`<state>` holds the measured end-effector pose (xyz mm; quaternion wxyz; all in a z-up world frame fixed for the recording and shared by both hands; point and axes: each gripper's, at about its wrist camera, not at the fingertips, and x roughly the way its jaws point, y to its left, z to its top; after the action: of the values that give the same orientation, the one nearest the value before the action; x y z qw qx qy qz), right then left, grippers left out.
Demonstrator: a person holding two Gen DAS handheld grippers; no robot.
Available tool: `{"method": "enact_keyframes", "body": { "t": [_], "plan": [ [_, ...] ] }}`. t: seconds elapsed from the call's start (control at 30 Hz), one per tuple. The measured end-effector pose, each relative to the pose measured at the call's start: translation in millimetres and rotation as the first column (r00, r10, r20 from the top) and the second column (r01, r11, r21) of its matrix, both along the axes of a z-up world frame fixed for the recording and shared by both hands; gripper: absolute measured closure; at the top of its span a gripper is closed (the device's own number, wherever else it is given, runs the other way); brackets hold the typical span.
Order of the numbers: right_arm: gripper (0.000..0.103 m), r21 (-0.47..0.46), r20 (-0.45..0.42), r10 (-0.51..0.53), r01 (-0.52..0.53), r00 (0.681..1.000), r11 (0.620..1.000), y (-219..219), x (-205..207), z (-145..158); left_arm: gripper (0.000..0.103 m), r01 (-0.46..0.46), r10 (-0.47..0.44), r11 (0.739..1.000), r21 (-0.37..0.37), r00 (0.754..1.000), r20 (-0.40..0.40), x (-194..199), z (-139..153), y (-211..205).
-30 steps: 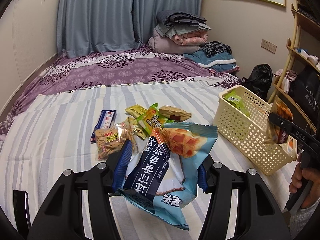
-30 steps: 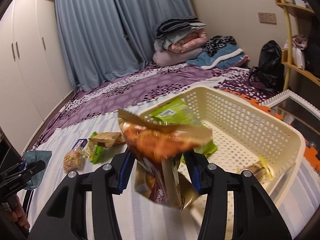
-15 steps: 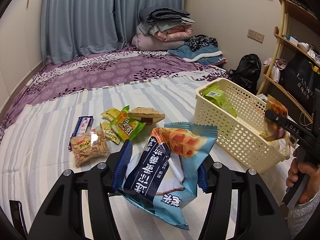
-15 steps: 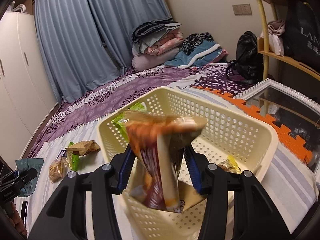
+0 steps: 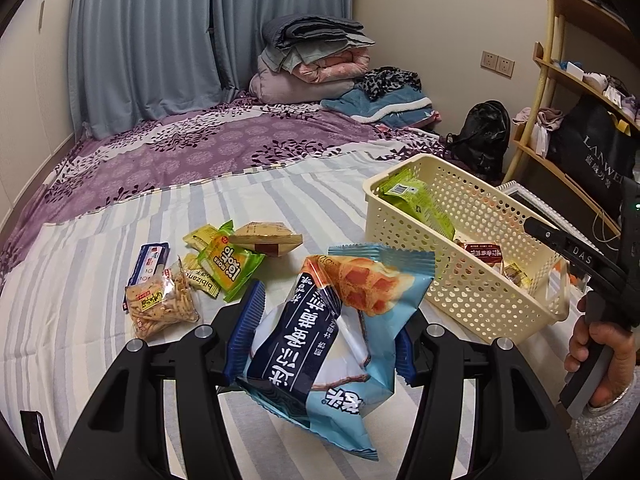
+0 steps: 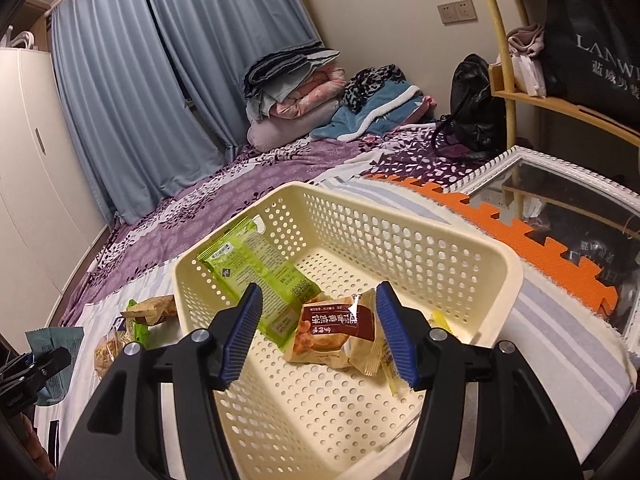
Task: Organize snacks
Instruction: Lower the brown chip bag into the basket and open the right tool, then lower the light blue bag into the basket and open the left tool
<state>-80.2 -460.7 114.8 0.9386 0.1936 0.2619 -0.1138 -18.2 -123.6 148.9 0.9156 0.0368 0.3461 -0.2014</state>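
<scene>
- left gripper (image 5: pixel 324 344) clamped on blue snack bag (image 5: pixel 332 340), bag between jaws
- right gripper (image 6: pixel 320 334) jaws wide, brown snack packet (image 6: pixel 332 334) loose in basket (image 6: pixel 460 240), 12 o'clock of jaws

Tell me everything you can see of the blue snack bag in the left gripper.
The blue snack bag is glossy light-blue film with a dark navy panel of white Chinese characters, an orange waffle-like picture and serrated end seals. Sealed and puffy, it is clamped between the left gripper's blue pads, tilted, held above the striped bedsheet.

home bedroom, bed (image 5: pixel 240 148), folded bedding (image 5: pixel 316 60), curtains (image 5: pixel 160 40)
</scene>
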Motion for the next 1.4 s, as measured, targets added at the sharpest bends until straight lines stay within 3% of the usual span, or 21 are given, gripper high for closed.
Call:
{"method": "enact_keyframes", "body": {
  "t": [0.07,0.27,0.57,1.03,1.17,1.23,1.3,1.4],
  "plan": [
    [0.037,-0.004,0.003,-0.011,0.011,1.0,1.0,-1.5,-1.5,-0.4,0.045,0.01,-0.01,1.0,0.003,1.0,0.001,0.1,1.0,-4.0],
    [0.032,-0.006,0.016,-0.035,0.035,0.999,0.999,-10.0,-7.7,0.2,0.045,0.061,-0.061,0.998,0.003,0.998,0.008,1.3,8.5,-28.4],
    [0.032,0.012,0.044,-0.067,0.066,0.997,0.998,-29.1,-21.3,5.0,0.045,0.19,-0.189,0.982,-0.01,0.982,0.028,2.6,21.6,-89.0],
    [0.032,0.04,0.058,-0.15,0.148,0.987,0.988,-61.8,-39.5,2.7,0.045,0.391,-0.391,0.919,-0.043,0.92,0.016,-2.2,18.9,-180.3],
    [0.032,0.04,0.052,-0.158,0.156,0.986,0.987,-65.0,-39.6,0.3,0.045,0.459,-0.462,0.884,-0.089,0.887,-0.006,-1.9,10.9,-196.0],
    [0.032,0.038,0.05,-0.161,0.159,0.986,0.986,-64.9,-40.7,0.0,0.039,0.482,-0.487,0.869,-0.111,0.874,-0.012,-2.1,8.5,-203.3],
    [0.032,0.037,0.049,-0.164,0.162,0.985,0.986,-65.2,-41.5,0.2,0.009,0.485,-0.488,0.867,-0.113,0.873,-0.004,-4.1,8.0,-203.8],
    [0.032,0.036,0.049,-0.17,0.168,0.984,0.985,-65.8,-41.8,1.0,0.006,0.482,-0.483,0.869,-0.11,0.875,0.023,-8.3,10.6,-201.0]
  ]
}}
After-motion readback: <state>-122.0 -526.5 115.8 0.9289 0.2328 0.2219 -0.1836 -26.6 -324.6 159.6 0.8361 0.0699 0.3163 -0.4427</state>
